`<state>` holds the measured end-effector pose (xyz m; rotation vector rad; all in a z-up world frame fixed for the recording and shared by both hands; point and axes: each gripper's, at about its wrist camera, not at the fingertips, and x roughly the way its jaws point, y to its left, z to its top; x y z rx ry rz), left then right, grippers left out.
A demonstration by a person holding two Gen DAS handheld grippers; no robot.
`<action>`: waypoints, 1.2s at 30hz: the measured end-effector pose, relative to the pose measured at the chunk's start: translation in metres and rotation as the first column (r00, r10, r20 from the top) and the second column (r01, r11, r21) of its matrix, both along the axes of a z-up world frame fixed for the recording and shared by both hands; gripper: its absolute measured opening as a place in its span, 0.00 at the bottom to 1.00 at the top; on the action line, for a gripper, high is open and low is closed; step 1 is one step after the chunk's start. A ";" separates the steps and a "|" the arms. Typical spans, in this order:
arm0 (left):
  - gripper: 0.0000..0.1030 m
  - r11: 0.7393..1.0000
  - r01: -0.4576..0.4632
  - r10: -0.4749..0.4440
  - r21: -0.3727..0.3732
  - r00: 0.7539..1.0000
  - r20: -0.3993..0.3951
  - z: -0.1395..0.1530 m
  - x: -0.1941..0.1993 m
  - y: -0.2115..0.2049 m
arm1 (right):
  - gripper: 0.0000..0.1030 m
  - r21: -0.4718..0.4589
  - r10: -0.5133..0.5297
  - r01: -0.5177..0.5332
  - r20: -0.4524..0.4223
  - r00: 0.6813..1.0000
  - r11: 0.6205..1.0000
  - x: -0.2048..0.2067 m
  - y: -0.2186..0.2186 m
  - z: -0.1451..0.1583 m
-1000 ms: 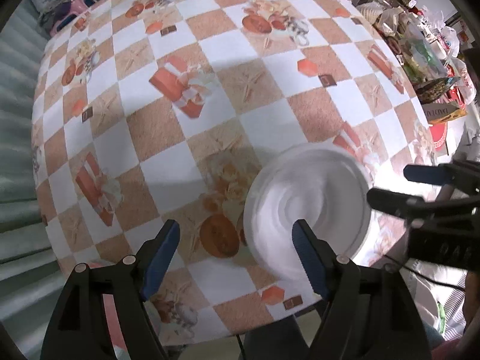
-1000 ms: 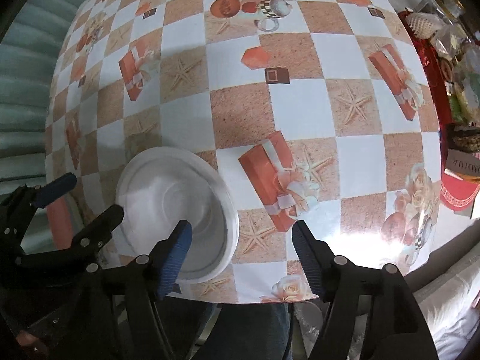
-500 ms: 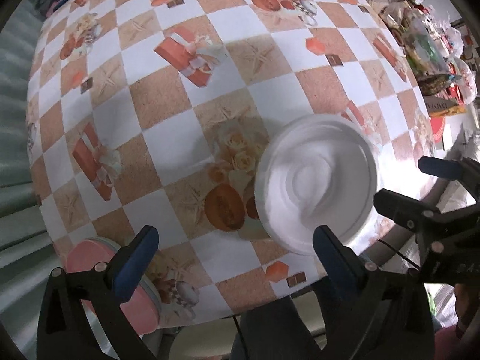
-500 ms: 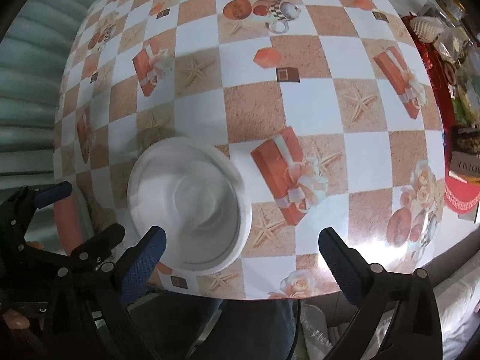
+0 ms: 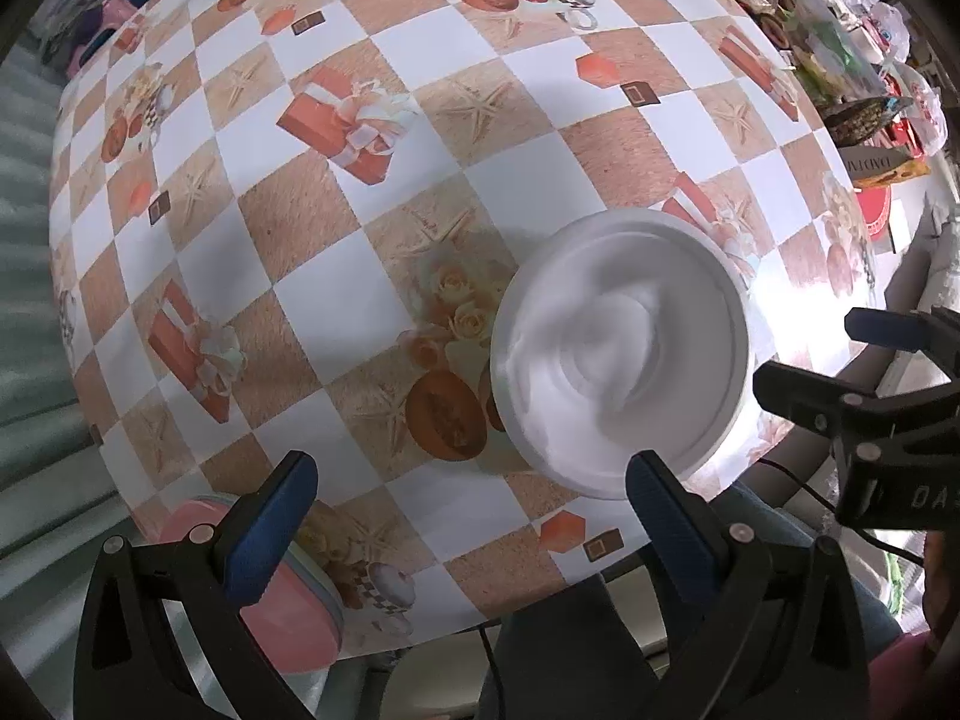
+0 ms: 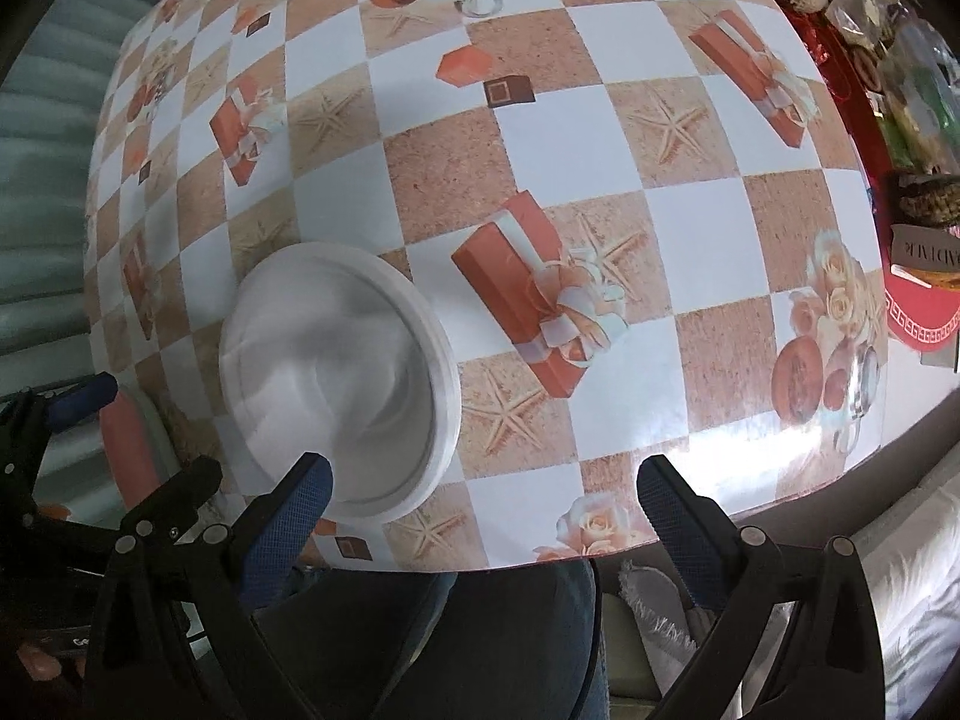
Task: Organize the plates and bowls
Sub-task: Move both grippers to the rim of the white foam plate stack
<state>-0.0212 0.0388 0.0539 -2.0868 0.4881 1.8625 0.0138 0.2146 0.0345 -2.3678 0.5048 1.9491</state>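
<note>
White bowl [image 5: 621,354], pink plate [image 5: 288,630] — tablecloth [image 5: 336,276] checked tan-and-white, orange gift boxes, starfish.

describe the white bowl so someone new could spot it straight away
Start at the checkered tablecloth and follow its near edge. The white bowl sits there, empty, right of the pink dish. It is the only plain white round thing on the cloth.

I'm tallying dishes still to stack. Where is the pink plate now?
The pink plate sits at the table's near left edge, low-left in the left wrist view behind the left gripper, left of the white bowl.
</note>
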 end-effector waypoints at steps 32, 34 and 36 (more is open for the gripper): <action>1.00 1.000 -0.023 0.023 -0.008 0.999 0.033 -0.010 0.001 0.001 | 0.99 -0.001 0.009 -0.009 0.049 0.999 1.000 0.003 -0.003 -0.017; 1.00 1.000 -0.021 0.021 -0.009 0.999 0.037 -0.012 0.002 0.002 | 0.99 -0.001 0.003 -0.003 0.055 0.998 1.000 0.005 -0.001 -0.018; 1.00 1.000 -0.016 0.016 -0.011 0.999 0.040 -0.013 0.003 0.003 | 0.99 -0.002 -0.003 0.003 0.060 0.998 1.000 0.008 0.001 -0.020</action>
